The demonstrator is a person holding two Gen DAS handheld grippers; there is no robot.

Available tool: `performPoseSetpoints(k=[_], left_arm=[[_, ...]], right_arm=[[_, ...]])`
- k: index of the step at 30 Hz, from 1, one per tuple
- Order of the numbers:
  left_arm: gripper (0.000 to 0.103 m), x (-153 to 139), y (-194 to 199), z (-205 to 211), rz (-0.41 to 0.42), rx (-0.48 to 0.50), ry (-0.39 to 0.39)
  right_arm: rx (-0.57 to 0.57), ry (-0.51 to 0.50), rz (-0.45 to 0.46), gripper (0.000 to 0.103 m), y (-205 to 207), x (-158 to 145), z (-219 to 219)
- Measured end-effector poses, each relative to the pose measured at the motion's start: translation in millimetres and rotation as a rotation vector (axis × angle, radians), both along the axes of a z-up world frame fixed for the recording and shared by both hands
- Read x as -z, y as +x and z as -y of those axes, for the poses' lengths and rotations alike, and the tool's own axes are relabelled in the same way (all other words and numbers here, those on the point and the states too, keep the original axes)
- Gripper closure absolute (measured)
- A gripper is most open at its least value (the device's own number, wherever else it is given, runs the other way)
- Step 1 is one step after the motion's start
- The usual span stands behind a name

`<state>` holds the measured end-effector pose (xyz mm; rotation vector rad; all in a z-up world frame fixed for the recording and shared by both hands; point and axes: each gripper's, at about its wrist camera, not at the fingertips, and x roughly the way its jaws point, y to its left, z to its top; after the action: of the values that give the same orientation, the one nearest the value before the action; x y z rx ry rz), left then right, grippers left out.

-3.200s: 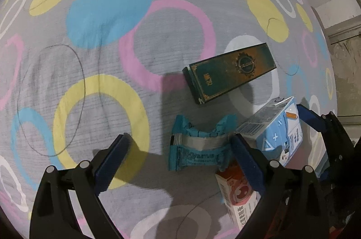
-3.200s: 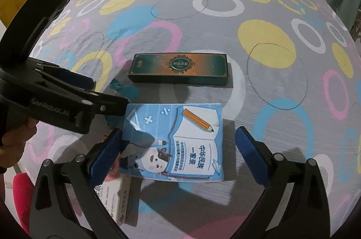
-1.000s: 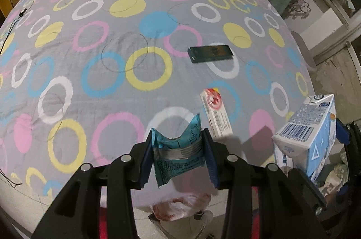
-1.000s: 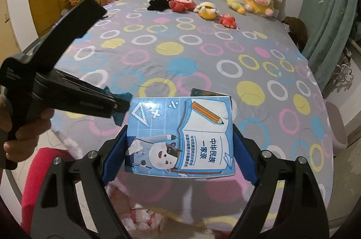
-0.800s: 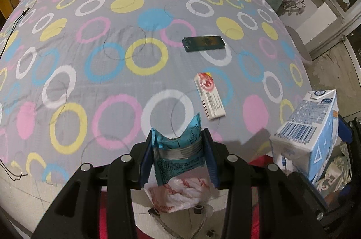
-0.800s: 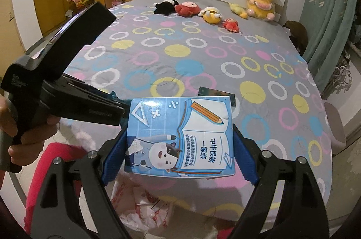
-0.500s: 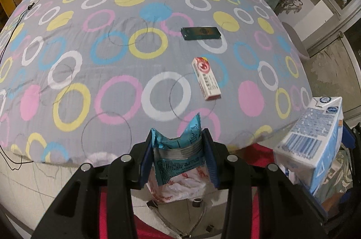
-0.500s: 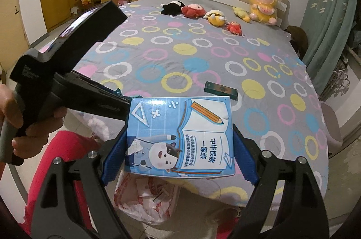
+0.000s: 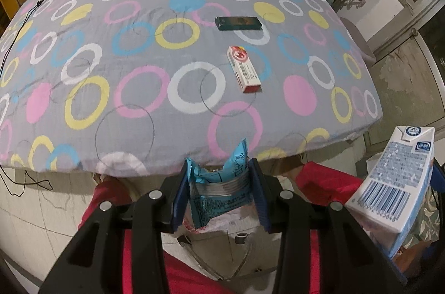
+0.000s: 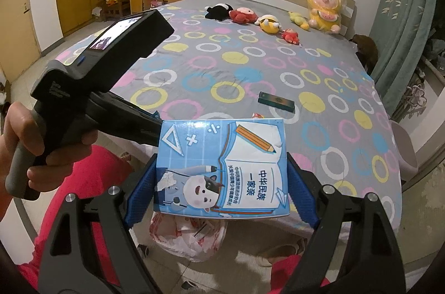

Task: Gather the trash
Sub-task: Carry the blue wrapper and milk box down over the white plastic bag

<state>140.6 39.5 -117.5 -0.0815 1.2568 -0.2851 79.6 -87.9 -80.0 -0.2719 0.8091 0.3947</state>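
My left gripper [image 9: 219, 194] is shut on a crumpled teal snack wrapper [image 9: 218, 188], held off the bed's near edge above a white and red plastic trash bag [image 9: 222, 221]. My right gripper [image 10: 221, 182] is shut on a blue milk carton [image 10: 222, 169], also above the trash bag [image 10: 189, 235]; the carton shows at the right of the left wrist view [image 9: 395, 188]. A red and white box [image 9: 244, 69] and a dark green box [image 9: 238, 23] lie on the bed. The green box shows in the right wrist view [image 10: 276, 101].
The bed [image 9: 111, 71] has a grey sheet with coloured rings. Plush toys [image 10: 267, 19] line its far end. The left hand-held gripper body [image 10: 91, 88] fills the left of the right wrist view. Red trouser legs [image 10: 83, 188] stand below. A black cable [image 9: 16, 177] trails on the floor.
Both grippers have pulled back from the bed with the wrapper and the carton held. They now hang past the bed's edge over the trash bag.
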Motion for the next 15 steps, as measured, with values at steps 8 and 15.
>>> performPoseSetpoints(k=[8,15], left_arm=[[0.063,10,-21,2,-0.012,-0.01,0.01],[0.063,24,-35,0,-0.035,-0.021,0.018]], right_arm=[[-0.011,-0.007,-0.013,0.02,-28,9,-5],[-0.013,-0.007,-0.04,0.02,-44,26,-7]])
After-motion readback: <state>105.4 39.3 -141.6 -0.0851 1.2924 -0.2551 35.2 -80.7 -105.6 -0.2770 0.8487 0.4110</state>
